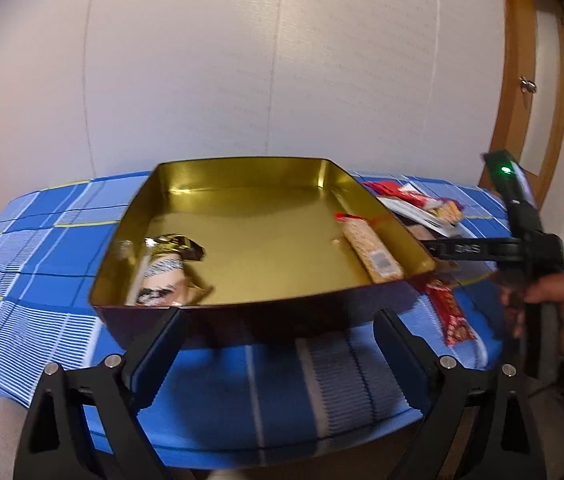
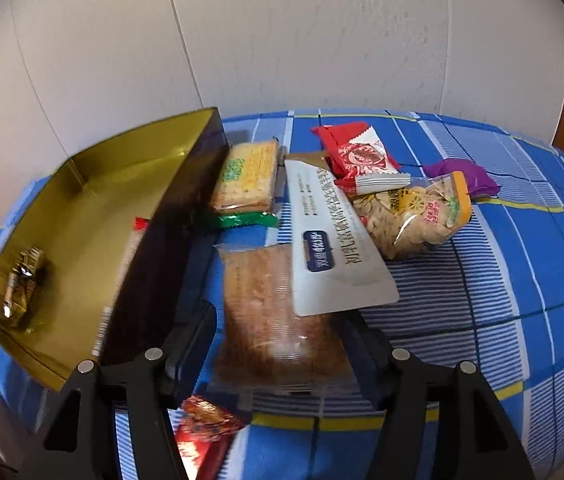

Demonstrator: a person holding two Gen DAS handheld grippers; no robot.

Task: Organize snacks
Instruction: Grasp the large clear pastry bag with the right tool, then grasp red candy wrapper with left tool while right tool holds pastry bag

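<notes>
Snacks lay in two groups about a gold-lined tin (image 1: 241,216) that stood on a table covered with a blue checked cloth (image 1: 41,248). Inside the tin, a gold-and-black wrapped sweet (image 1: 169,268) rested near the wall closest to the left gripper, and a long cracker pack with red ends (image 1: 370,250) lay along the wall on the pile side. Outside that wall, on the cloth, lay the unsorted pile: a clear pack of brown flaky pastry (image 2: 277,320) just beside the tin; a white sachet with a dark blue label (image 2: 334,240) lying partly over the pastry pack; a green-edged cracker pack (image 2: 245,180) touching the tin's outer wall; a red-and-white packet (image 2: 358,156) resting on the sachet's far end; a clear bag of sliced nuts with orange trim (image 2: 414,216) beyond the sachet; and a purple packet (image 2: 462,180) farthest from the tin. A red wrapped bar (image 2: 201,436) lay near the tin's near corner.

The left gripper (image 1: 277,344) was held before the tin's near wall, its fingers spread wide with nothing between them. The right gripper (image 2: 282,364) was lowered over the pile, its fingers (image 2: 189,344) parted on either side of the pastry pack; whether the pads touched the wrapper could not be told. A hand (image 1: 550,304) held the right gripper's handle beside the tin.
</notes>
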